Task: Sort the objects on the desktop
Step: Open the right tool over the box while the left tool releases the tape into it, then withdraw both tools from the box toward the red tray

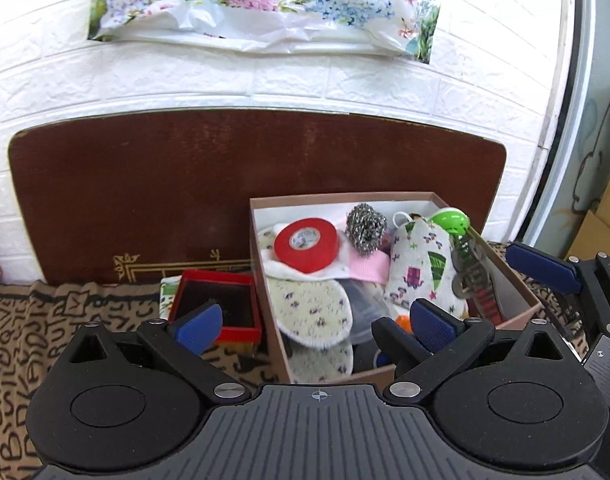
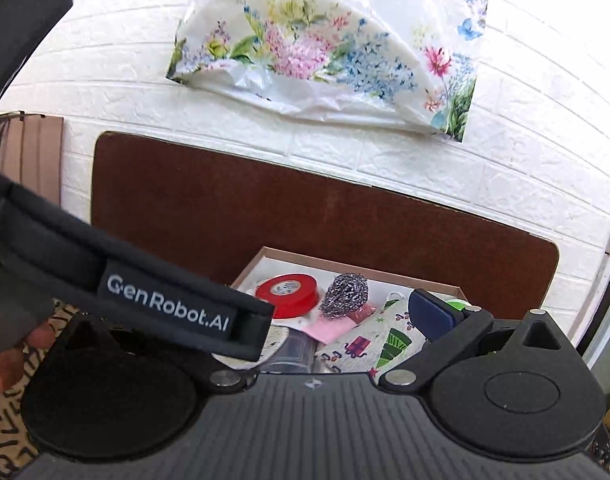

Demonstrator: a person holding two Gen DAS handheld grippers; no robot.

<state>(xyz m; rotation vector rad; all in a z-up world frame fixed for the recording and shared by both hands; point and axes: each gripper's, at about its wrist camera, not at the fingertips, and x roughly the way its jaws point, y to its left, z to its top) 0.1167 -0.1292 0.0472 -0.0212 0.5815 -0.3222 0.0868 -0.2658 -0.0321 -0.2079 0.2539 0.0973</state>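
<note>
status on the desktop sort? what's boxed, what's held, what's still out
Mostly done: the cardboard box already holds the red tape roll, steel scourer, patterned pouch and other bits. In hand: nothing; left gripper and right gripper are both open and empty. Left: the small red box sits outside, beside it.

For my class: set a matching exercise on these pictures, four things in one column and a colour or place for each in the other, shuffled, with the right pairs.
Things
1. roll of tape
2. steel wool scourer
3. small red box
4. floral plastic bag

Descriptions
A. on the white brick wall, above the brown board
B. silvery grey, in the cardboard box beside the tape
C. red with a white core
D. open, on the patterned cloth, left of the cardboard box

Pairs: 1-C, 2-B, 3-D, 4-A
</note>
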